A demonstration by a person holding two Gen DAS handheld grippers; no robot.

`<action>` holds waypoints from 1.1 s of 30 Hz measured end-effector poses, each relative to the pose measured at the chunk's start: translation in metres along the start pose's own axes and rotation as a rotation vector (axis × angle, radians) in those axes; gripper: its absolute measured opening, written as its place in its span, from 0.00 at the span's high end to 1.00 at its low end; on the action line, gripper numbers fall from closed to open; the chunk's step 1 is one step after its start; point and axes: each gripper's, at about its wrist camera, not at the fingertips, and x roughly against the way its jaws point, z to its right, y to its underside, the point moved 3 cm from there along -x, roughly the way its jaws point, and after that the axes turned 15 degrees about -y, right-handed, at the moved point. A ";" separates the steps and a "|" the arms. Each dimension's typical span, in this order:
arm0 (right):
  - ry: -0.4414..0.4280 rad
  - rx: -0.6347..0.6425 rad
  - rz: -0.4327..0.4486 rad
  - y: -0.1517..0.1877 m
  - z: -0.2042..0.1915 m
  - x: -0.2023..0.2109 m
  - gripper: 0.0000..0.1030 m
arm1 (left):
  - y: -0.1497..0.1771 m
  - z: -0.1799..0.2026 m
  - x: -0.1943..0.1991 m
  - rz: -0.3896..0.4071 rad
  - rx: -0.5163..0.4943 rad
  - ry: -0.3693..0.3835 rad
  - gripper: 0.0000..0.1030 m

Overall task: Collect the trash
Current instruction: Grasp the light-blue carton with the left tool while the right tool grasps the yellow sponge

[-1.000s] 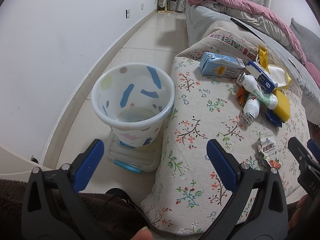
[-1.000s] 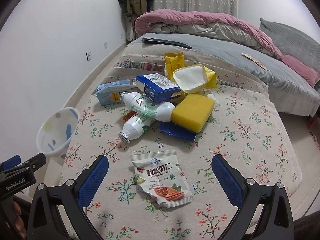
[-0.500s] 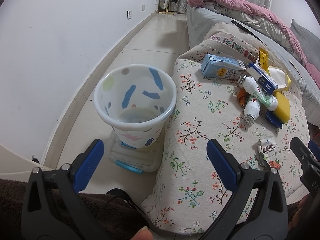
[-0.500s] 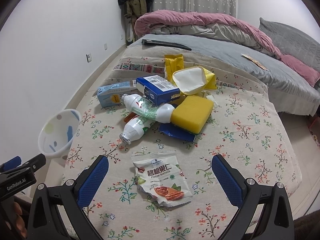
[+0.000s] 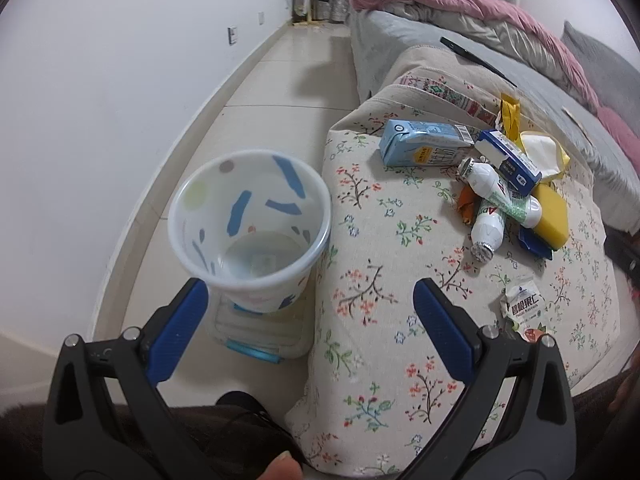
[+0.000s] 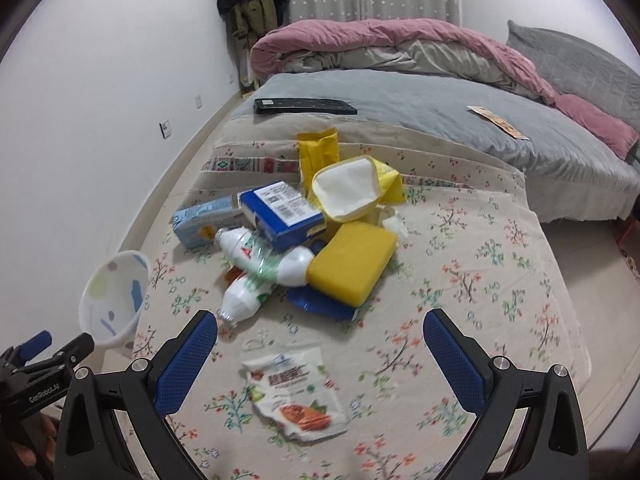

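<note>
Crumpled nut packet [image 6: 294, 394] flat on floral cloth, empty patterned bin [image 5: 250, 232] beside

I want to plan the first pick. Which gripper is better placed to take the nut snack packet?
Right. The right gripper is open with the snack packet lying between its fingers; the left gripper points toward the bin.

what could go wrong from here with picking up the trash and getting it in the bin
1. The nut packet lies flat on the soft floral cover, so the open right tool may pinch fabric along with it.
2. The bottles, blue box and yellow sponge overlap; pulling one could tumble the others.
3. The bin sits on a clear container beside the bed edge, so a knock from the left tool might tip it.
</note>
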 end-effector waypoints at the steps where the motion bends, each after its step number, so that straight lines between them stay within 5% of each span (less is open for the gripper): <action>1: -0.002 0.003 -0.014 -0.006 0.004 -0.001 0.00 | -0.004 0.001 -0.001 0.000 -0.007 0.001 0.01; 12: -0.053 -0.054 -0.093 -0.069 0.057 -0.037 0.00 | -0.060 0.024 -0.014 -0.005 -0.124 0.018 0.01; 20: -0.130 -0.236 -0.216 -0.061 0.092 -0.087 0.00 | -0.096 0.055 -0.046 -0.054 -0.197 0.073 0.01; 30: -0.168 -0.322 -0.328 -0.042 0.103 -0.143 0.14 | -0.112 0.085 -0.076 -0.088 -0.263 0.111 0.01; 33: -0.176 -0.307 -0.343 -0.041 0.099 -0.151 0.31 | -0.116 0.102 -0.086 -0.086 -0.319 0.126 0.01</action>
